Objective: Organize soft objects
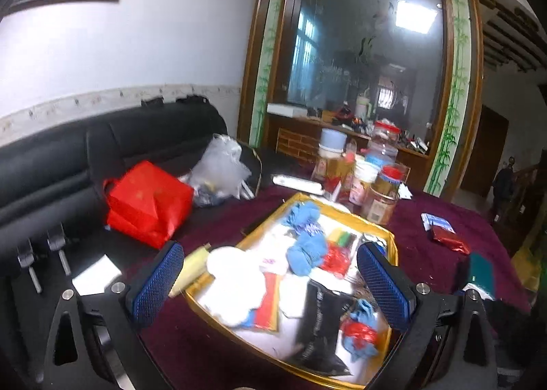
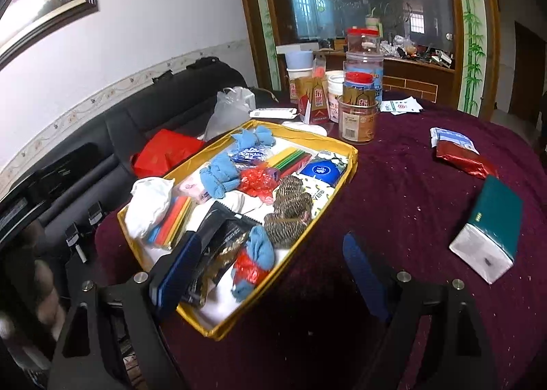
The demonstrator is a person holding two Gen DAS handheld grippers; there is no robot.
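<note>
Right now both grippers hang with fingers spread and empty; the left gripper [image 1: 270, 284] sits directly over the yellow tray [image 1: 348, 210], nearer than the right gripper [image 2: 270, 273].

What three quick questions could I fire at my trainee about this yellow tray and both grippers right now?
1. True or false: the left gripper is shut on a blue sock.
2. Multiple choice: the three metal scouring balls lie (A) inside the yellow tray, (B) on the maroon tablecloth, (C) on the black sofa.
3. Fill in: the green tissue pack lies on the tablecloth, ____ the tray.

Key
1. False: both the left gripper and the right gripper are open and hold nothing.
2. A.
3. Outside, well apart from it, on its right in the right wrist view.
</note>
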